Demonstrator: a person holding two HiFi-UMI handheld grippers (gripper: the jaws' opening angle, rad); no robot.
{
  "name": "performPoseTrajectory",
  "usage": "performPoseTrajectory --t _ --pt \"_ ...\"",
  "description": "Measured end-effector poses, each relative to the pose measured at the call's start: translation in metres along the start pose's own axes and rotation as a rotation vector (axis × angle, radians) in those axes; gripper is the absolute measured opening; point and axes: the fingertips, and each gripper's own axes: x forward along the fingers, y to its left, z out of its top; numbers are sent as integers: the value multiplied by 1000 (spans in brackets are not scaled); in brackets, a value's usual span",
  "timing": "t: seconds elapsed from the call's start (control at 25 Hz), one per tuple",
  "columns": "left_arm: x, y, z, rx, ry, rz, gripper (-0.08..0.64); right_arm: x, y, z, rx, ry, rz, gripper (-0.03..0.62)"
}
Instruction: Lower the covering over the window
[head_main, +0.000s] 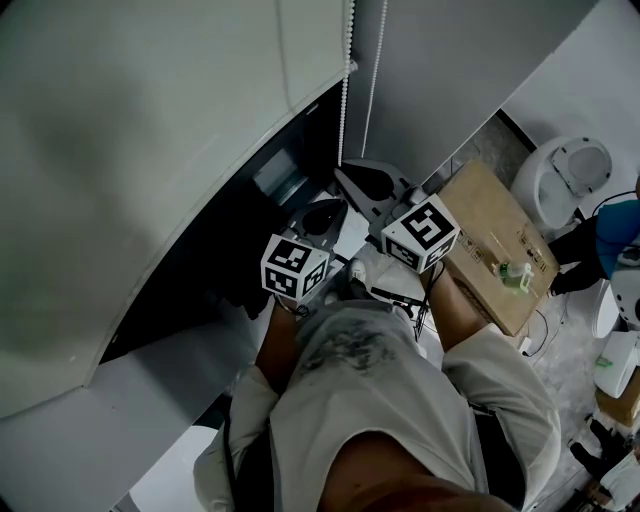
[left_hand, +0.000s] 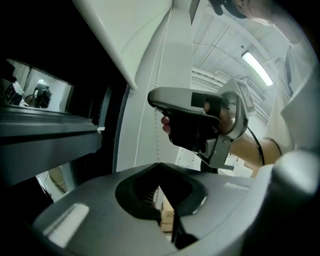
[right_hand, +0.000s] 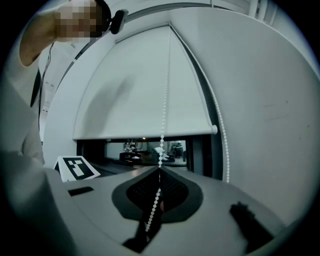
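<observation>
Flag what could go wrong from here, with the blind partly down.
The white beaded pull chain is thin; it could slip from the right gripper, whose fingers are shut on it. The white fabric roller blind leaves window uncovered below, so a regrip seems likely, and could catch the chain's other strand.

Nothing written can be read (any view).

A: What do I label at the right of the head view?
B: I mark (a) a cardboard box (head_main: 497, 245); (b) a small green bottle (head_main: 515, 273) on top of it; (c) a round white fixture (head_main: 565, 180) just beyond.
A: And overhead?
B: (d) a lit ceiling strip light (left_hand: 257, 68), left gripper view.
</observation>
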Motion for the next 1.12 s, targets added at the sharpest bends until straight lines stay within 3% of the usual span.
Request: performPoseTrajectory --t 0.28,0.44,0.72,0.92,1.04,1.12 --pt "-11 0 -1 -8 -8 7 19 -3 -1 -10 12 2 -14 17" --pt "-37 3 49 12 -127 17 64 -3 0 -11 9 1 -21 17" --pt "-48 -5 165 152 -329 -5 87 -6 3 -11 3 0 -14 17" --pt "-36 -16 191 201 -375 -30 93 -8 9 -19 -10 7 -6 17" --pt "-33 -23 191 224 -393 -27 15 -11 12 -25 -17 6 -6 17" --pt "-33 -25 198 224 -399 -31 18 -12 11 -19 -15 3 -11 17"
